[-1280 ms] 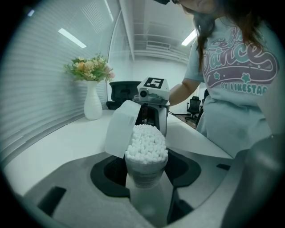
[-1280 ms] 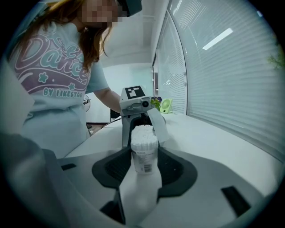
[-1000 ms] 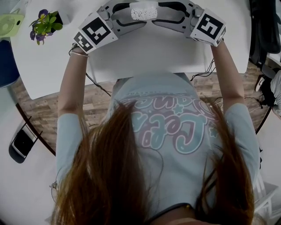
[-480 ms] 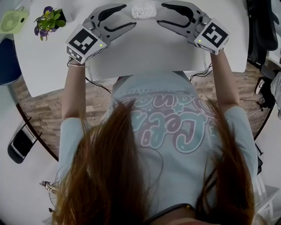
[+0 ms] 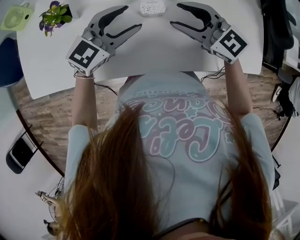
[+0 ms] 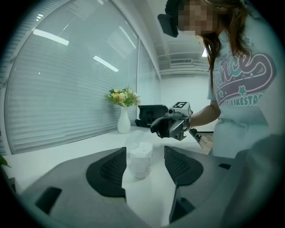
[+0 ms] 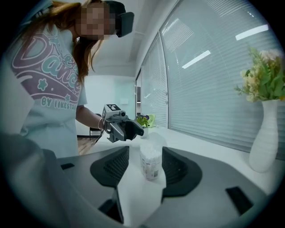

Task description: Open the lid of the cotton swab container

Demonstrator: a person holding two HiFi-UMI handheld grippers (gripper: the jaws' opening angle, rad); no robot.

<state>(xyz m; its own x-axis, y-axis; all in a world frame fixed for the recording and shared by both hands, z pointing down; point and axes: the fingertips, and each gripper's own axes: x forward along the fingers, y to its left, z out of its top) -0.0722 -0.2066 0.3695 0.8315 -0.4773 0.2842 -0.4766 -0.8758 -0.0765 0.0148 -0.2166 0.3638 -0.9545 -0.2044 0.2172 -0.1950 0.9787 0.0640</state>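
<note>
The cotton swab container [image 5: 152, 8], a small clear tub packed with white swabs, stands on the white table [image 5: 154, 54] at its far edge. A clear lid [image 7: 154, 139] seems to stand up above the tub [image 7: 150, 162]. My left gripper [image 5: 132, 17] is open and hovers to the tub's left, apart from it. My right gripper [image 5: 176, 14] is open on the tub's right side, also apart. In the left gripper view the tub [image 6: 140, 160] stands beyond my open left gripper [image 6: 145, 153], with the right gripper [image 6: 171, 126] behind it. Nothing is held.
A potted plant with purple flowers [image 5: 55, 13] and a green fan [image 5: 13, 22] sit at the table's far left. A white vase of flowers [image 7: 266, 136] stands on the right side. The table's near edge [image 5: 154, 75] runs in front of the person's body.
Both grippers have drawn back from the container toward the person and moved apart. The container stays on the table.
</note>
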